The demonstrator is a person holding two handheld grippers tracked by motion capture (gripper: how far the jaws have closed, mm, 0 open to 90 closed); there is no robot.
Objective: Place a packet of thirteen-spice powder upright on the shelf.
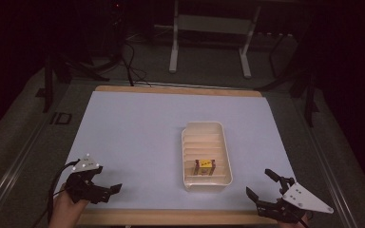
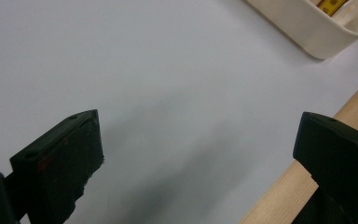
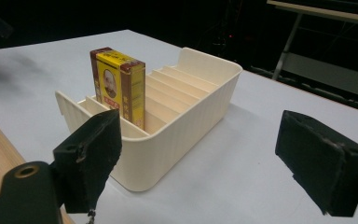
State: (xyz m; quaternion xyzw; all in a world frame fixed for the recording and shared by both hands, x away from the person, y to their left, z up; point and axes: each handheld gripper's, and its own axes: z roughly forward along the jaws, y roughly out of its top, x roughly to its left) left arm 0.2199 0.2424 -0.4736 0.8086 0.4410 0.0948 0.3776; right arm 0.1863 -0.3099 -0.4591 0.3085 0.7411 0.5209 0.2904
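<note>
One pale, smooth table [image 1: 138,137] carries a cream ribbed plastic tray [image 3: 186,116], where a glossy yellow-and-maroon box [image 3: 119,84] stands upright in a near-end slot. Both tongs, left gripper [image 1: 105,191] and right gripper [image 1: 262,188], are spread and empty (a careless reach might topple that slim box).

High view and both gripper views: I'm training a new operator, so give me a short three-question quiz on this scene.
1. True or false: the yellow box stands upright in the cream tray.
2. Which gripper is nearer the tray: A left gripper, B right gripper?
3. Fill in: both grippers are ___ and hold nothing.

Key: 1 true; 2 B; 3 open.
</note>
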